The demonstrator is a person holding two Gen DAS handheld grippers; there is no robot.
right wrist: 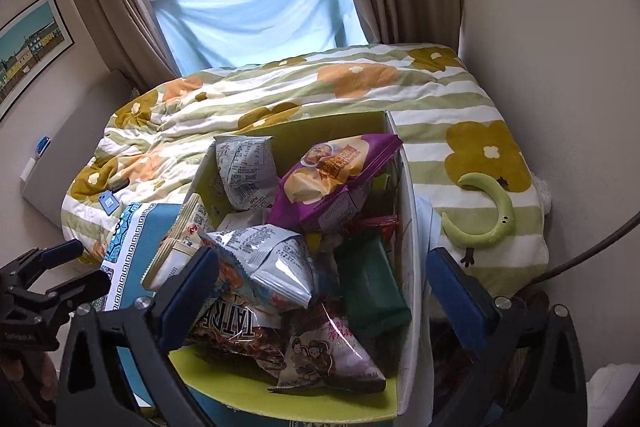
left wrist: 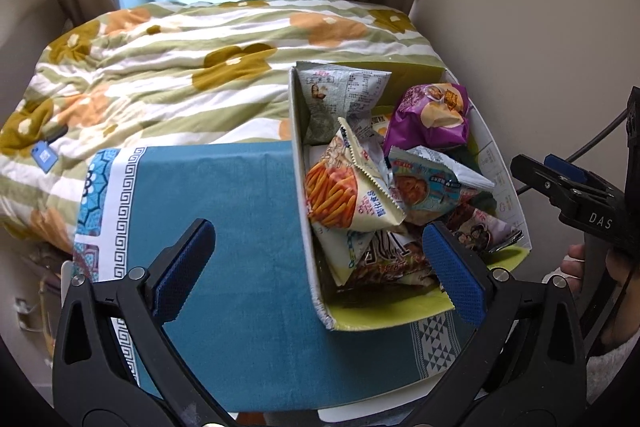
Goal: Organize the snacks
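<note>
An open cardboard box (left wrist: 298, 147) with a green lining stands on a blue cloth (left wrist: 224, 227) and is heaped with snack bags. Among them are a purple chip bag (left wrist: 432, 115), an orange-stick bag (left wrist: 344, 187) and a grey-white bag (left wrist: 344, 91). My left gripper (left wrist: 318, 271) hangs open over the box's near left corner, holding nothing. In the right wrist view the box (right wrist: 408, 227) lies below my right gripper (right wrist: 326, 295), which is open and empty. One pad is above the bags; the other is outside the right wall. A green packet (right wrist: 372, 291) and the purple bag (right wrist: 328, 179) show there.
A bed with a flowered quilt (left wrist: 160, 75) lies behind the box. A green crescent plush (right wrist: 492, 215) rests on it at the right, a small blue tag (left wrist: 44, 155) at the left. A wall (left wrist: 520, 27) stands close on the right. A dark cable (right wrist: 580, 259) runs past the box.
</note>
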